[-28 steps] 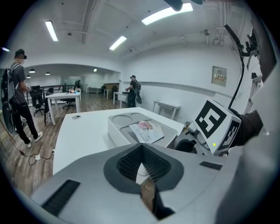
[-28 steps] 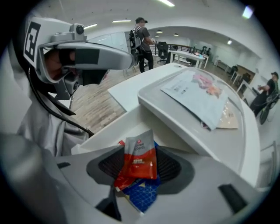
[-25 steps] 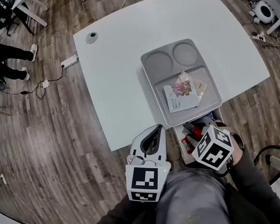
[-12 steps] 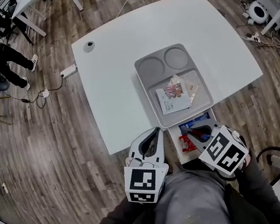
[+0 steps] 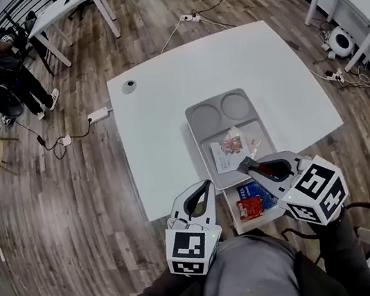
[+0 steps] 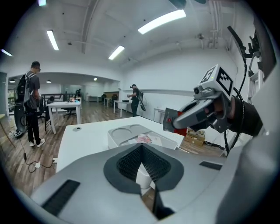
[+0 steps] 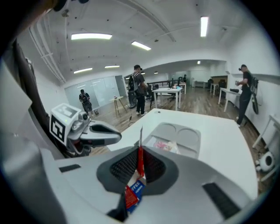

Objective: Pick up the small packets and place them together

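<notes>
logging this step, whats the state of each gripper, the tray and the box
right gripper: jaws just closed, shut on a red and blue packet
left gripper: shut, nothing between its jaws
tray: on the table, packets in its large compartment, both round wells bare
box: open-topped, a red packet and a blue packet inside
</notes>
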Available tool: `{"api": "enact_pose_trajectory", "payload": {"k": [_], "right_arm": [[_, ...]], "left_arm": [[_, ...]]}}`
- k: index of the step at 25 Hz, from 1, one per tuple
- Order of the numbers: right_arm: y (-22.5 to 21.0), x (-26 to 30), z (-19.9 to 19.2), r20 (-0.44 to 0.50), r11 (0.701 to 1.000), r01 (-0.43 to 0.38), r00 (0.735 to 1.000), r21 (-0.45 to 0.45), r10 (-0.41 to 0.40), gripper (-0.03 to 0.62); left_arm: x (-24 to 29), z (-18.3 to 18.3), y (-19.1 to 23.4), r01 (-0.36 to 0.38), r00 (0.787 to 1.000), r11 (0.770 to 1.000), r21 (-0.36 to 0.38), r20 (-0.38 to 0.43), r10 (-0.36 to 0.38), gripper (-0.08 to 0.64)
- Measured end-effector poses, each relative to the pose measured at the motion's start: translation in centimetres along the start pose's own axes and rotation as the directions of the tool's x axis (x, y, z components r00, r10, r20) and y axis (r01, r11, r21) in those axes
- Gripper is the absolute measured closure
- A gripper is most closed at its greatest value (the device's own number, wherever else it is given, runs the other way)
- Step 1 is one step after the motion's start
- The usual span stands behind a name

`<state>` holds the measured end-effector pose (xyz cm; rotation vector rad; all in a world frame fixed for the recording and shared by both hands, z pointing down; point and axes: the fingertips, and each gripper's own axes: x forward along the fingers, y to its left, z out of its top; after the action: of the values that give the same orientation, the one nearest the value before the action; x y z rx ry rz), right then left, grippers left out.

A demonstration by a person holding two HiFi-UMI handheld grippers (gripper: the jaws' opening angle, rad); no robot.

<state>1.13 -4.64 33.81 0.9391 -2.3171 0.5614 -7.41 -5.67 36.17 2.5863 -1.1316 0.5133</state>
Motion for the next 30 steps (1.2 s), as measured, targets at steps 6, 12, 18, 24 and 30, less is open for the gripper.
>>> {"api": "enact_pose_trajectory", "payload": {"k": [6, 12, 18, 24, 30], "right_arm": [[-2.0, 1.6, 2.9, 0.025, 0.999, -0.035, 0.999, 0.011, 0.035, 0.571], [-4.5, 5.8, 2.7, -0.069, 0.999, -0.032, 0.997, 0.006, 0.032, 0.571], [-5.7, 7.0, 2.3, -0.105, 1.0, -0.011, 0.994, -0.022, 0.008, 0.444], [-6.2, 7.4, 2.4, -0.105, 0.997, 0.029, 0.994, -0.066, -0.036, 0.409], [-8.5, 5.7, 3.3, -0.043, 0.988, 0.148, 0.988, -0.048, -0.15, 0.396]], "left_arm": [[-0.1, 0.0, 1.4, -0.049, 0.999, 0.998, -0.037, -0.003, 0.049, 0.565], [-0.1, -0.4, 3.5, -0.096, 0.995, 0.992, -0.083, -0.022, 0.095, 0.563], [0.0, -1.2, 4.2, -0.12, 0.993, 0.987, -0.108, -0.038, 0.116, 0.565], [0.1, -1.6, 4.4, -0.112, 0.993, 0.987, -0.112, -0.051, 0.106, 0.565], [0.0, -1.2, 3.8, -0.101, 0.994, 0.99, -0.102, -0.055, 0.096, 0.565]]}}
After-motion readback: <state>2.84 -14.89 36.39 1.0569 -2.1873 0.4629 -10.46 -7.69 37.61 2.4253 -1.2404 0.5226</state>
